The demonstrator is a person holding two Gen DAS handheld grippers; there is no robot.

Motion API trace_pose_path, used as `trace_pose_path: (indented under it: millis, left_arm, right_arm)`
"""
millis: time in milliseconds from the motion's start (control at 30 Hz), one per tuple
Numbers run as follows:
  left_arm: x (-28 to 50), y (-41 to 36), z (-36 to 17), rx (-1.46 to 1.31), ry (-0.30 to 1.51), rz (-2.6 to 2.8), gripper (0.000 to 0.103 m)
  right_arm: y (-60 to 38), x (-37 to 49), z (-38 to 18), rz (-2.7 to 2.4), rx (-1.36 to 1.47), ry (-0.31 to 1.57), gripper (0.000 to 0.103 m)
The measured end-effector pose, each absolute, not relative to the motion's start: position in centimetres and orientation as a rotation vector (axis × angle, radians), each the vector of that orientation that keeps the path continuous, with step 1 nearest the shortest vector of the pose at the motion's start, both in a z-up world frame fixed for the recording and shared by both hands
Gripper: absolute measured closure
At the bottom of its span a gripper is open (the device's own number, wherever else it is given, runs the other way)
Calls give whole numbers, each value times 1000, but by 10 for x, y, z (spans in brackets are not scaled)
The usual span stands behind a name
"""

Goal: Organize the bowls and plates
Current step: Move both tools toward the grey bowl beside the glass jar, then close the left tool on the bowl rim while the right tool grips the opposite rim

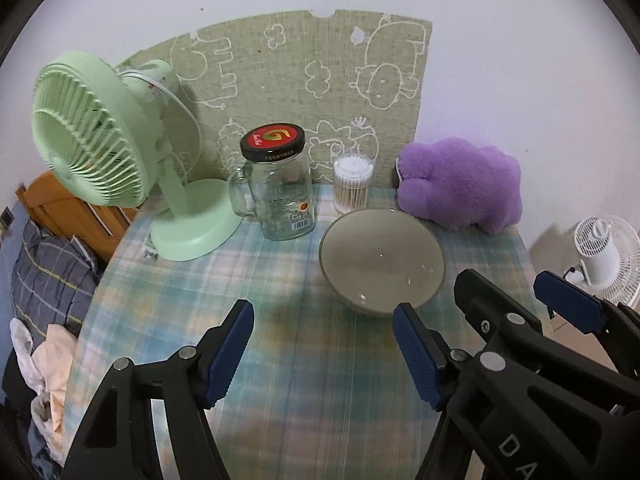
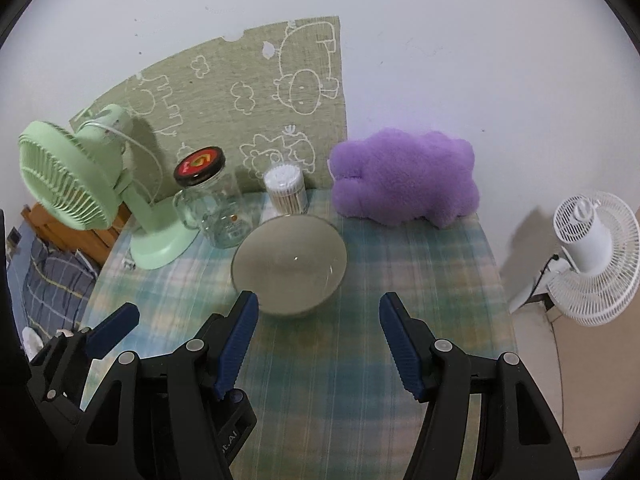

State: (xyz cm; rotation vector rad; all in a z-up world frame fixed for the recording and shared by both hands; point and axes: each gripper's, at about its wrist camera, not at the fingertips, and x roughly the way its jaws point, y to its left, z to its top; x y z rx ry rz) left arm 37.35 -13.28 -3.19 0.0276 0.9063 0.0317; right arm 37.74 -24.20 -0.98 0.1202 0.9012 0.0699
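Observation:
An empty grey, glassy bowl (image 1: 382, 260) (image 2: 288, 264) stands upright on the checked tablecloth (image 1: 280, 360) (image 2: 400, 280). No plate is in view. My left gripper (image 1: 326, 344) hovers over the cloth just in front of the bowl, open, with nothing between its blue pads; its right pad (image 1: 416, 356) sits near the bowl's front rim. My right gripper (image 2: 320, 332) is open too and holds nothing, in front and slightly right of the bowl. In the left wrist view the right gripper (image 1: 520, 300) shows to the bowl's right. A left gripper pad (image 2: 114, 332) shows in the right wrist view.
Behind the bowl stand a green desk fan (image 1: 120, 152), a lidded glass jar mug (image 1: 280, 188), a cotton swab tub (image 1: 352, 184) and a purple plush (image 1: 460, 184). A white floor fan (image 2: 592, 256) stands past the table's right edge. Bedding (image 1: 52, 272) lies off the left edge.

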Motion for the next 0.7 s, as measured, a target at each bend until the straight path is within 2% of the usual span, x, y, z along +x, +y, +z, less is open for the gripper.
trace_pose_path:
  millis: [233, 500, 567, 700]
  left_arm:
    - [413, -137, -59, 15, 915, 24, 37]
    - [447, -142, -93, 55, 951, 30, 44]
    - [453, -141, -99, 60, 963, 32, 50]
    - [462, -142, -109, 77, 976, 31, 60]
  right_arm:
    - [-246, 416, -35, 58, 133, 916, 37]
    - [-251, 454, -76, 43, 173, 963, 46]
    - [-251, 462, -85, 40, 180, 975, 47]
    - [-251, 472, -96, 39, 193, 997, 58]
